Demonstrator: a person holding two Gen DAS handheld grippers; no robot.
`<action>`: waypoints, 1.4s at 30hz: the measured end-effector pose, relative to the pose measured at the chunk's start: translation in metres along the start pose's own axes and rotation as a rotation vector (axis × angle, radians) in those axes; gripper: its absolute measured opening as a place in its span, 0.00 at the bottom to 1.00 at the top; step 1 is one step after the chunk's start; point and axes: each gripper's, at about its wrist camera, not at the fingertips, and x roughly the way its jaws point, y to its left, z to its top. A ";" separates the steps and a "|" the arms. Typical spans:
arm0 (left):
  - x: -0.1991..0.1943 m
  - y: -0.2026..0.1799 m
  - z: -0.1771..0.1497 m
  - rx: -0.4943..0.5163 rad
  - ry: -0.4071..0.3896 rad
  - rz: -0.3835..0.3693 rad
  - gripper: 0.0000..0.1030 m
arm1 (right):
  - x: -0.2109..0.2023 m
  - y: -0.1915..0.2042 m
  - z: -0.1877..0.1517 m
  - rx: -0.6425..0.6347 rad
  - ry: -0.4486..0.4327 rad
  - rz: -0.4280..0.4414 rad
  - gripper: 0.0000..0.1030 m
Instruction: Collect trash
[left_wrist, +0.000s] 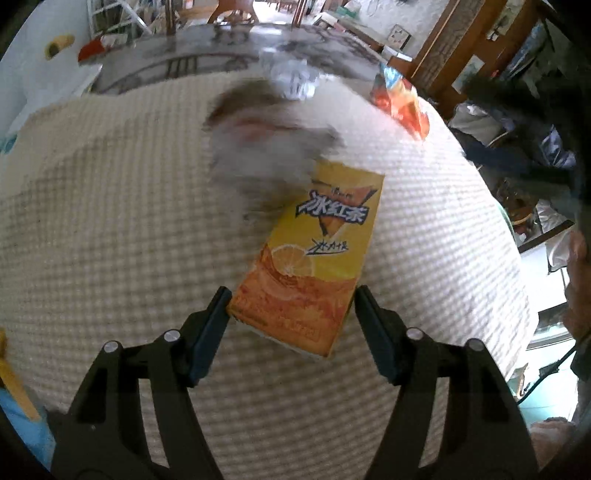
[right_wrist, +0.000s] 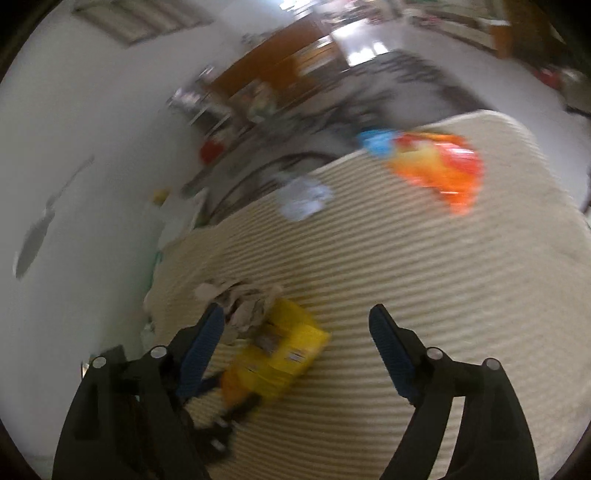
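One item bears legible print: the yellow-and-orange drink carton (left_wrist: 314, 254) in the left wrist view. Its front carries large stylised Chinese characters, white with a dark outline, reading 冰红茶, set across an orange triangle. Above these runs a small line of brand script, too small to read. Below, beside a printed lemon slice, sits a smaller slanted line of characters, not clearly legible. Fine print along the carton's lower edge is unreadable. In the right wrist view the same carton is blurred; a small pale label patch shows, unreadable. The orange snack bag (left_wrist: 400, 101) shows no readable text.
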 end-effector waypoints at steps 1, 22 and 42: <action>0.001 -0.002 -0.005 0.001 0.009 -0.003 0.64 | 0.012 0.012 0.001 -0.032 0.025 0.007 0.77; -0.027 0.027 -0.058 -0.066 0.007 0.047 0.71 | 0.133 0.077 -0.006 -0.253 0.245 -0.081 0.53; 0.007 0.001 -0.017 0.076 0.039 0.043 0.76 | -0.027 -0.017 -0.051 -0.015 -0.019 -0.075 0.52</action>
